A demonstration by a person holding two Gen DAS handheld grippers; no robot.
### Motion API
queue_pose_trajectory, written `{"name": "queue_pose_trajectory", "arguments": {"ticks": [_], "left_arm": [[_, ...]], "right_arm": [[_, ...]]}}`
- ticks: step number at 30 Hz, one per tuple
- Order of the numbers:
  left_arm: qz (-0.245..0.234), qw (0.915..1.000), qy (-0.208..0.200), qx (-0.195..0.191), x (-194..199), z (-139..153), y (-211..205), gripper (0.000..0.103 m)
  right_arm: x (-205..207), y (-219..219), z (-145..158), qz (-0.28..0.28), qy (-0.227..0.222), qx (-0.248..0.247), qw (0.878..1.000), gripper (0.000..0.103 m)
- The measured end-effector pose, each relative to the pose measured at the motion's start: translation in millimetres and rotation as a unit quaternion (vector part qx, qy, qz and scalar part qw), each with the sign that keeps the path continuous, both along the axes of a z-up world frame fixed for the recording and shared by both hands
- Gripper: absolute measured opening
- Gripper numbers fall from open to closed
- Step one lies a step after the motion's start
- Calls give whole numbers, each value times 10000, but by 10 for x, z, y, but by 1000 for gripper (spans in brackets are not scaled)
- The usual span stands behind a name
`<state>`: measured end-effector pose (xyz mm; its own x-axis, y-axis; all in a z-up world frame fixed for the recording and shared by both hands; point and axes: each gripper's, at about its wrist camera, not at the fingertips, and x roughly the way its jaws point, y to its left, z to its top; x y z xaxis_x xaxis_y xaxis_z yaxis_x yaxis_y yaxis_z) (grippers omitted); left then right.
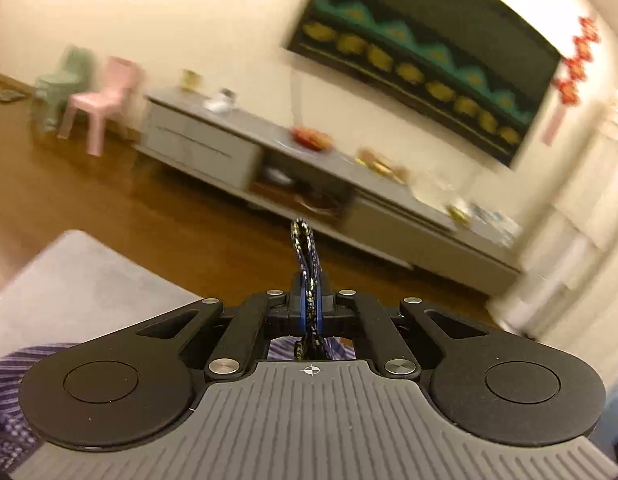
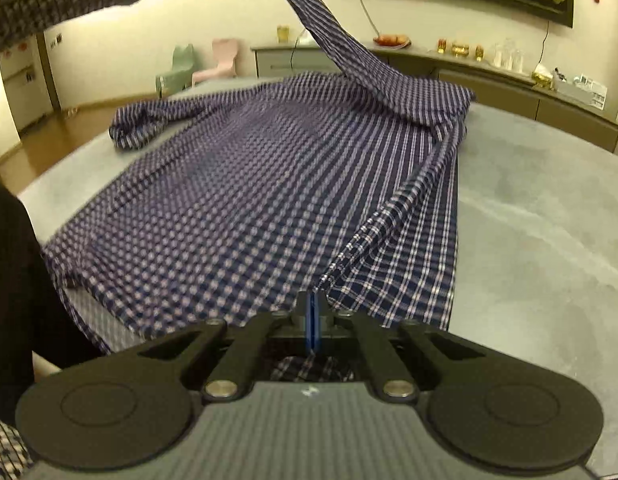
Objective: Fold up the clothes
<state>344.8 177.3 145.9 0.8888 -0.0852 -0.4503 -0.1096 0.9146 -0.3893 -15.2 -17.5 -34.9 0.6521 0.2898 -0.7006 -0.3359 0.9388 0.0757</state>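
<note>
Grey and softly padded, the table (image 2: 549,208) carries your whole job: a navy-and-white checked shirt (image 2: 249,184) spread across its middle, hem toward the near edge, collar end toward the far edge.

Nearest you, your right gripper (image 2: 311,322) has its fingers pressed together on the shirt's front edge close to the hem; the cloth runs straight into the pinch, and that panel is peeled up enough to show its paler underside. Your left gripper (image 1: 309,304) is likewise clamped, with a thin bunch of the checked cloth sticking out past its fingertips; in the right wrist view that sleeve rises from the far right shoulder toward the top of the picture.

Judging by this, you are early in the fold. The right side is lifted and ready to be carried over the body, but nothing is laid down yet. The other sleeve (image 2: 137,128) lies crumpled toward the far left edge, untouched, and the crosswise folds remain.

Beyond the table stand a low grey cabinet (image 1: 213,148) and a dark wall hanging (image 1: 421,60).
</note>
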Motion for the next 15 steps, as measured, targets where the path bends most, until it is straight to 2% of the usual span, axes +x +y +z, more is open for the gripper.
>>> {"name": "queue_pose_trajectory", "arguments": {"ticks": [5, 8, 9, 12, 15], "left_arm": [[296, 9996, -7, 4, -25, -50, 270, 0], [-191, 9986, 5, -494, 108, 56, 402, 0], [-409, 9974, 39, -600, 187, 140, 395, 0], [-827, 9952, -184, -497, 367, 505, 235, 0], [-1136, 9918, -432, -407, 524, 889, -20, 0]], "right_arm": [[-69, -115, -37, -36, 146, -35, 9999, 2], [-128, -220, 105, -245, -157, 45, 9996, 1], [-152, -258, 168, -335, -306, 81, 9989, 1], [-136, -340, 293, -492, -511, 238, 9972, 1], [-140, -380, 259, -385, -308, 428, 9979, 1]]}}
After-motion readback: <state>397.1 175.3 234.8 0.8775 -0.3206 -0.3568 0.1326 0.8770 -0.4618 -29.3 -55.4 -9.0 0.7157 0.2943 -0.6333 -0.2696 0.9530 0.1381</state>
